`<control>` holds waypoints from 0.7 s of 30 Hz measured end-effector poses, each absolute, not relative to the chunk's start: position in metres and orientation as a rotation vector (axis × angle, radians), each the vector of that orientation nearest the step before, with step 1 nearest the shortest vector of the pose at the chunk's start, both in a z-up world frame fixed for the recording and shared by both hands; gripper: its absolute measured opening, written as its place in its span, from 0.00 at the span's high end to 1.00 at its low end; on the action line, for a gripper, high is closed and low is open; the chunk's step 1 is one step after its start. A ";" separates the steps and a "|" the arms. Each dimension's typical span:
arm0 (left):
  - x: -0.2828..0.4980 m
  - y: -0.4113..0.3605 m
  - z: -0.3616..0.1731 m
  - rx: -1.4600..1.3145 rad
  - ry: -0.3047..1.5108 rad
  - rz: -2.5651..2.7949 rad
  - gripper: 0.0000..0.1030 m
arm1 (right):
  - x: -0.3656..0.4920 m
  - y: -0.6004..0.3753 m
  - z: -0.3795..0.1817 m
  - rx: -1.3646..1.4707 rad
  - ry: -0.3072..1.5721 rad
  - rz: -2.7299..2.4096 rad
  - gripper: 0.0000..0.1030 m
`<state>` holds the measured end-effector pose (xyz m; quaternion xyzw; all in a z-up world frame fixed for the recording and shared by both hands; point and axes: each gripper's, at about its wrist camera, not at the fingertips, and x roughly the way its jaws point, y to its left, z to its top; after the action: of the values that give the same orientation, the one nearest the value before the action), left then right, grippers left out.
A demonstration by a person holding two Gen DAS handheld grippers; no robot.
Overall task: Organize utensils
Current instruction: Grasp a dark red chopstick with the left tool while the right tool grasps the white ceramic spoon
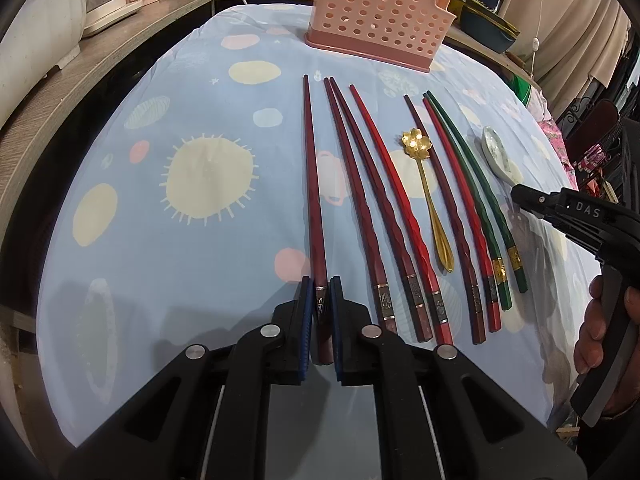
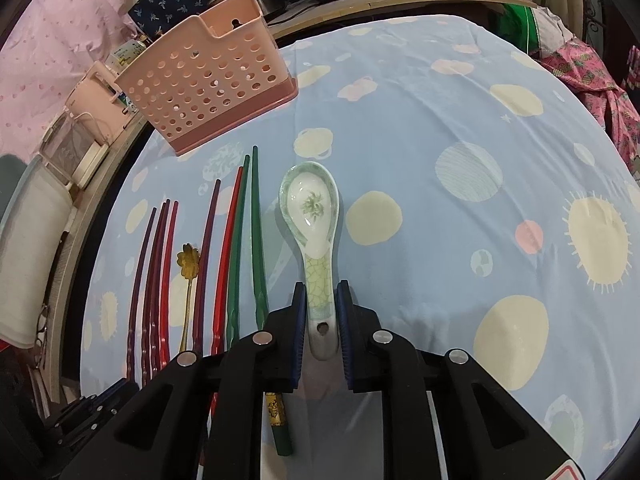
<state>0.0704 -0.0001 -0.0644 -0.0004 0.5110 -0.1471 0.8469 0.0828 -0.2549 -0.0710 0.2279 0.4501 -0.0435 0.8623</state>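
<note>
Ceramic spoon point(image 2: 311, 216) lies on the blue tablecloth point(image 2: 440, 128), nearer than the pink holder point(image 2: 208, 92); its handle is clamped in the right gripper point(image 2: 321, 300). Leftmost dark red chopstick point(image 1: 313, 184), also nearer than the holder, is pinched at its banded end by the left gripper point(image 1: 320, 300). Remaining chopsticks point(image 1: 400, 200) and gold spoon point(image 1: 426, 184) are laid between them.

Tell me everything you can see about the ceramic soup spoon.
The ceramic soup spoon looks glazed white with a green rim, a green motif in its bowl and a crackle-patterned handle with a hole near the end. It lies bowl-up on the blue tablecloth, right of the green chopsticks. The right gripper is shut on its handle.
</note>
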 end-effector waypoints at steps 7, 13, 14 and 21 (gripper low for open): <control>0.070 0.000 -0.064 -0.002 1.077 -0.310 0.92 | 0.084 -0.264 -0.064 0.506 0.918 -0.090 0.82; 0.070 0.000 -0.065 -0.002 1.076 -0.311 0.92 | 0.085 -0.261 -0.080 0.511 0.956 -0.082 0.84; 0.070 0.000 -0.065 -0.002 1.076 -0.311 0.92 | 0.084 -0.260 -0.080 0.502 0.953 -0.083 0.85; 0.070 0.002 -0.065 -0.018 1.067 -0.312 0.92 | 0.079 -0.257 -0.082 0.480 0.939 -0.083 0.87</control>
<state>0.0703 0.0020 -0.0652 -0.0084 0.5063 -0.1480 0.8495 0.0794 -0.2573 -0.0818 0.2290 0.4481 -0.0394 0.8633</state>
